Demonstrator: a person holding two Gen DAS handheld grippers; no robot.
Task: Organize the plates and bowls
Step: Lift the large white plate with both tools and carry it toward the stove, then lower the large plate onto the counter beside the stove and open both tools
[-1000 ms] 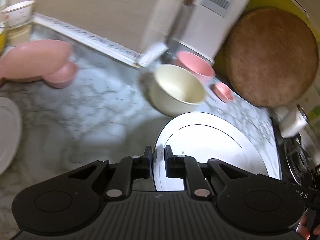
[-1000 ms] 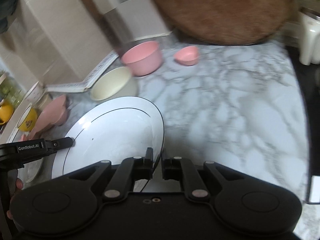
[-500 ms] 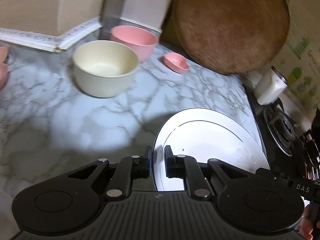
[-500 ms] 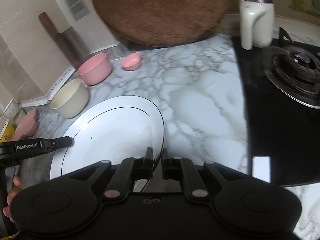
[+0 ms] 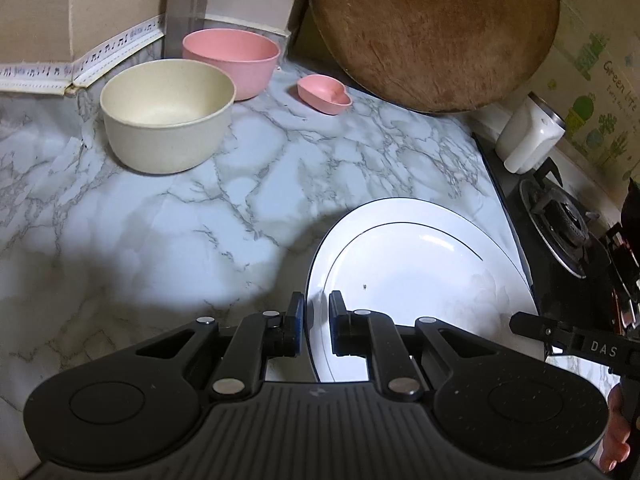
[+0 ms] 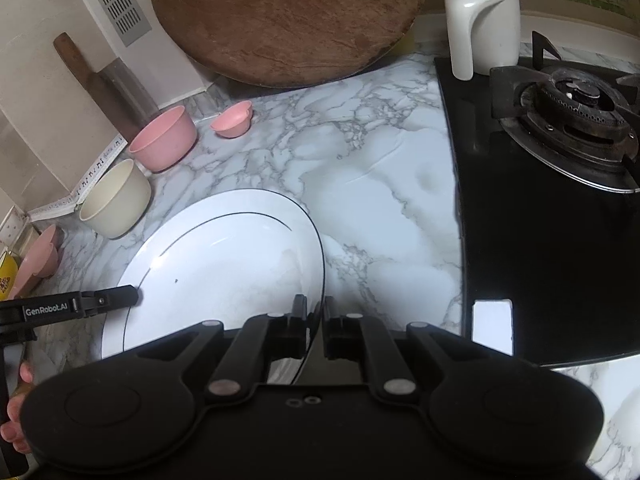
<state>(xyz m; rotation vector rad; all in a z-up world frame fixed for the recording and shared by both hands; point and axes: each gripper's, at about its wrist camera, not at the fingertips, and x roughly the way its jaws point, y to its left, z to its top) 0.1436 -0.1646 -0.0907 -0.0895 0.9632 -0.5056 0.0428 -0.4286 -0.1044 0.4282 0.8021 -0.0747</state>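
A home kitchen: gas burner (image 6: pixel 576 108), marble-patterned counter (image 6: pixel 384 184), wooden chopping board (image 6: pixel 288 12).

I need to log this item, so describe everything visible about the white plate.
The white plate is large, round and glossy, like glazed ceramic, with a thin dark line ringing its well and a tiny dark speck inside. It holds no food. The left tool is clamped on its left rim and the right tool on its right rim. It sits over the marble counter; whether it touches the counter cannot be told.

One white plate (image 5: pixel 420 276); one cream bowl (image 5: pixel 166 114); one pink bowl (image 5: pixel 232 60); one small pink dish (image 5: pixel 324 94); one round board (image 5: pixel 436 28); one white jug (image 6: pixel 480 20); two grippers, left (image 5: pixel 313 322) and right (image 6: pixel 315 326).
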